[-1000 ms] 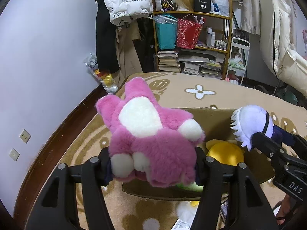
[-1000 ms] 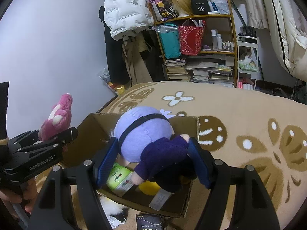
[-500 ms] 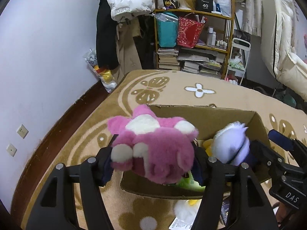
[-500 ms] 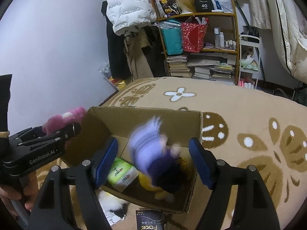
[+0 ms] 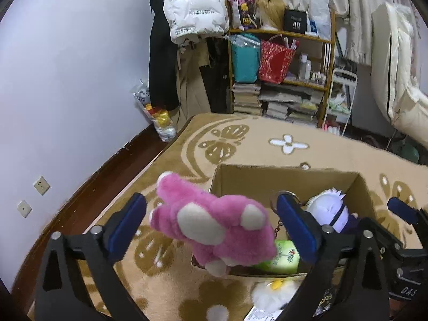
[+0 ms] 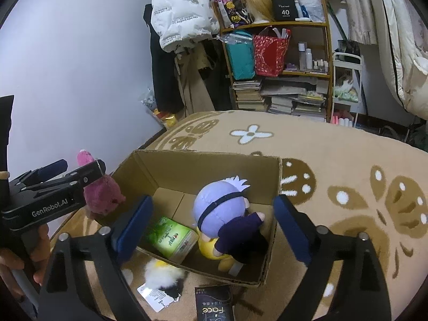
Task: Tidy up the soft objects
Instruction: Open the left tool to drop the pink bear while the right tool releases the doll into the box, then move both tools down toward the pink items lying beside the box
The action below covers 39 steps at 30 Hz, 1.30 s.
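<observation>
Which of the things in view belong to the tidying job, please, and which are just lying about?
Job:
- pink plush
- purple doll
- box
- yellow toy
- fluffy white toy

Lying about:
- green pack
- black packet
- card
- shelf
- white jacket

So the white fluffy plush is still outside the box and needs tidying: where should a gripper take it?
Judging by its pose, grip the white fluffy plush across its rounded body from above; it lies on the rug against the cardboard box's near wall, so sideways approaches look blocked.
</observation>
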Motion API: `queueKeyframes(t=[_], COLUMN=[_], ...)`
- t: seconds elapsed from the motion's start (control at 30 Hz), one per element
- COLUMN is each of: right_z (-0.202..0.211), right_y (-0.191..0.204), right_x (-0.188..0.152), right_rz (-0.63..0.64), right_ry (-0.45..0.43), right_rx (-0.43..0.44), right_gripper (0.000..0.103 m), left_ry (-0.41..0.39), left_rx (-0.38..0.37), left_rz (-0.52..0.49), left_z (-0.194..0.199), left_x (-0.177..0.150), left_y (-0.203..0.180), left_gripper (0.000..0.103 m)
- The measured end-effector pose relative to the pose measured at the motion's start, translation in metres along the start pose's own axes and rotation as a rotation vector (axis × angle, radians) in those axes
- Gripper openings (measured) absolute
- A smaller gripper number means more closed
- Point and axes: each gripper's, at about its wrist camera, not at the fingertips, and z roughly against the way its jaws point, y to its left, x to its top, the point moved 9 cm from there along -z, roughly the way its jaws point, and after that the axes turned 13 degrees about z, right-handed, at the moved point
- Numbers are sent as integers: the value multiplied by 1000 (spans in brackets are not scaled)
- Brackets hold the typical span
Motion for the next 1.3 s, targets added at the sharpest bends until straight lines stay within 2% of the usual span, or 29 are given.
queueKeyframes(t=[0.27,0.4,0.5,0.7,1.03,1.3], right_z=[23,32,40,49,83,92], right_y=[-3,-2,1,4,10,12], right_x=[4,7,9,8,-1,-16], right_rz=[-24,-30,-24,-20,-10,-33], right_ry=[-23,-33,-44,-39,-25,22], right_rx=[-12,-11,-12,-10,-8,11], right_gripper=[103,103,103,103,103,103], left_ry=[-82,-93,-121,-123,-59,39], left_rx=[-31,-54,-32,-11,-25,-35], left_rz=[34,51,56,52,8,7], left_z=[26,35,45,61,91,103], left_x=[15,20,23,20,-5,-42], left_y=[1,2,6,14,13,15], left_gripper=[103,103,103,103,103,103])
